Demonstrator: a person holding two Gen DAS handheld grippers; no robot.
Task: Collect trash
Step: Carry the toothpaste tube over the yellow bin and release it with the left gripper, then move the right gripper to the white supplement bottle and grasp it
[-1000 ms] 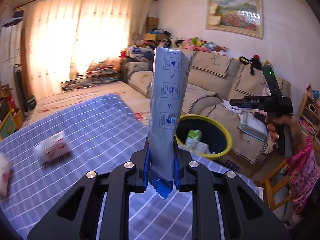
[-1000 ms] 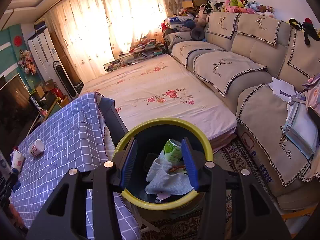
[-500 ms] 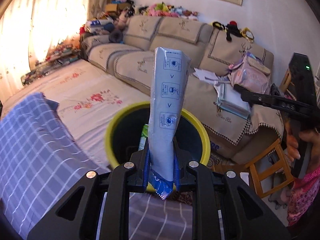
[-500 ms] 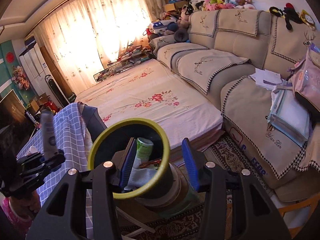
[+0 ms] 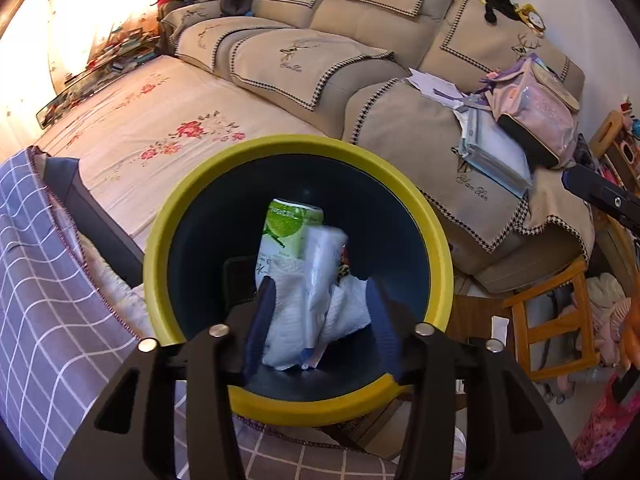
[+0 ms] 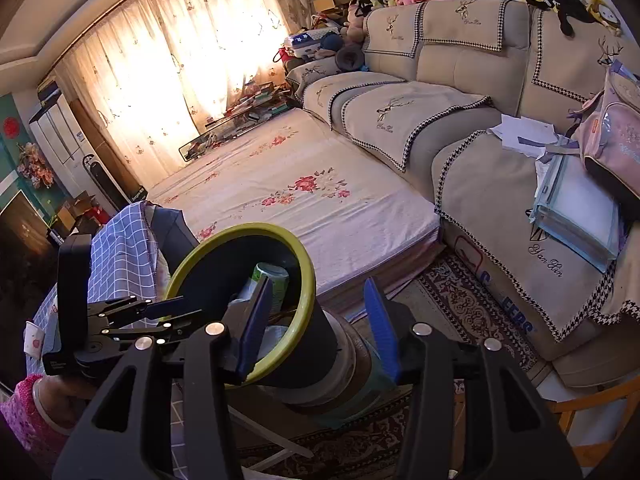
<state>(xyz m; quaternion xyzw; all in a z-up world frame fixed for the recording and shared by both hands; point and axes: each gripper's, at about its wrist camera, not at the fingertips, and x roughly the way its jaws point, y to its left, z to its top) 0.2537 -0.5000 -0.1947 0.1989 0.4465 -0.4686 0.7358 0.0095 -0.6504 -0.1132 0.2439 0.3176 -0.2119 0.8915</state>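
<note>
Checked tablecloth (image 5: 44,280) fills the lower left of the left wrist view, and the yellow-rimmed trash bin (image 5: 436,240) sits dead center. The left gripper (image 5: 320,324) hangs right over it; its jaws have just been opening and stand apart, nothing pinched. The pale packet (image 5: 324,264) lies inside on crumpled tissue (image 5: 288,320), beside a green carton (image 5: 290,224). Right gripper (image 6: 316,320), far right here, fingers apart too, empty.

Left gripper (image 5: 320,320) has just opened, empty; right gripper (image 6: 316,320) parted.
</note>
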